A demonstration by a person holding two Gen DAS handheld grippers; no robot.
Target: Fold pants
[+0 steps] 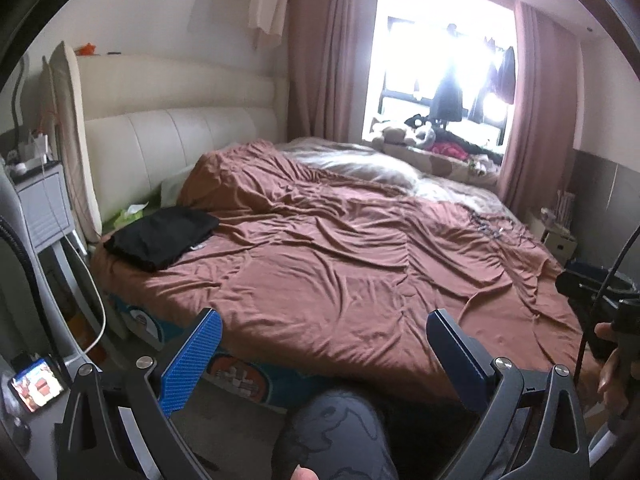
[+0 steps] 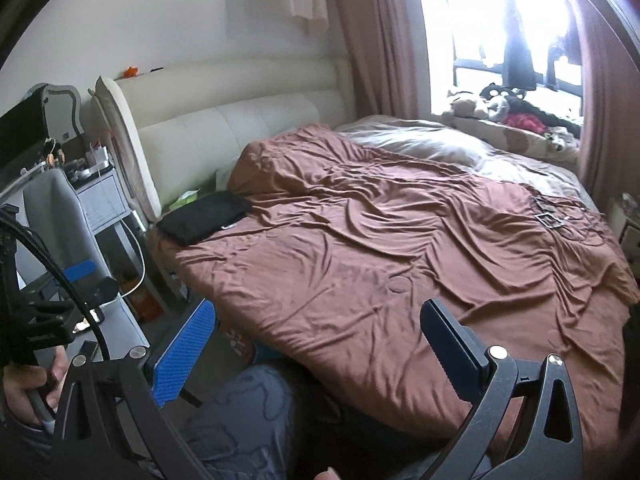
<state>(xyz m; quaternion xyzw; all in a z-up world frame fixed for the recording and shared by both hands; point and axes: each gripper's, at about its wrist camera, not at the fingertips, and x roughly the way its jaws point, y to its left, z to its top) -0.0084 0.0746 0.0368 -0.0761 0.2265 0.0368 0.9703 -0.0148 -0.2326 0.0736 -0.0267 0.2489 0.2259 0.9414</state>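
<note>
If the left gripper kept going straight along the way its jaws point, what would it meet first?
Most likely the brown duvet covering the bed: the open left gripper aims over its near edge. The folded black pants lie well off to the left of that line. Depth is uncertain.

The window (image 1: 440,60) is washed out by glare; the bed's (image 2: 400,280) far corner is cut off by the right edge.

A rumpled brown duvet (image 1: 340,256) covers the bed, which has a cream padded headboard (image 1: 180,136) at its far end. Stuffed toys (image 1: 404,134) lie on the sill under a bright window, between pink curtains (image 1: 324,48). A phone (image 1: 36,388) glows by the grey nightstand (image 1: 40,204).
</note>
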